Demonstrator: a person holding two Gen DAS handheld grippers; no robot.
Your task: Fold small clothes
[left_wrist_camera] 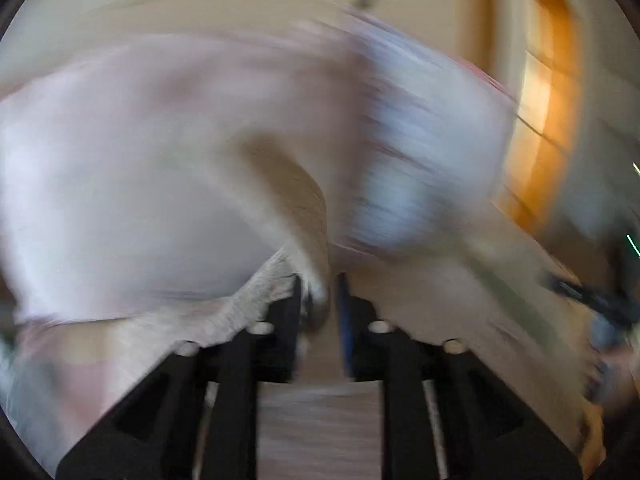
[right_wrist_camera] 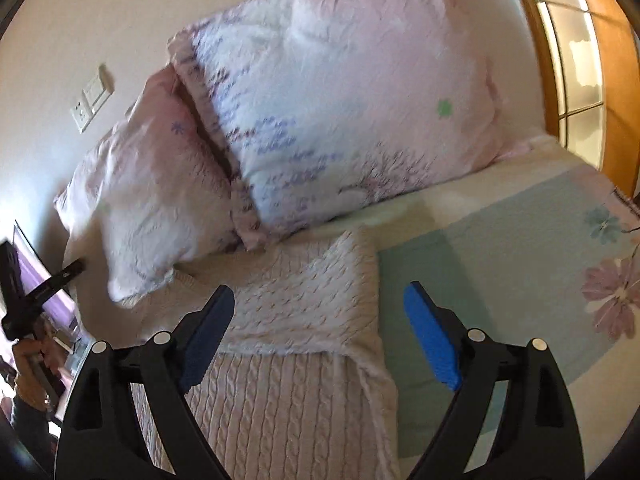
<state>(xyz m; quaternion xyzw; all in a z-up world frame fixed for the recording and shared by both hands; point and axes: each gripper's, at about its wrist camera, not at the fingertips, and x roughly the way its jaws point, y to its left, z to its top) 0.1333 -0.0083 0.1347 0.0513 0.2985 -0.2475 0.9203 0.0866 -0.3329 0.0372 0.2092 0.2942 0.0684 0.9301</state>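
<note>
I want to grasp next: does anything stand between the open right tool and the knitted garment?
Nothing visible does. The right tool hangs open right above the folded cream cable-knit sweater; the two pink floral pillows lie beyond it.

Cream cable-knit sweater [right_wrist_camera: 280, 320], folded, on bed

My left view is smeared nearly everywhere: the pillows [left_wrist_camera: 280, 128] show only as pale streaks, their print unreadable. Between my left gripper [left_wrist_camera: 320, 292] fingers sits a scrap of knit fabric [left_wrist_camera: 248, 304], but blur hides how much of it I pinch. At the right edge a dark shape [left_wrist_camera: 592, 300] is too blurred to name. In my right view, the cable-knit sweater [right_wrist_camera: 280, 400] runs off the bottom edge, and my left hand [right_wrist_camera: 28, 368] is cut by the frame.
</note>
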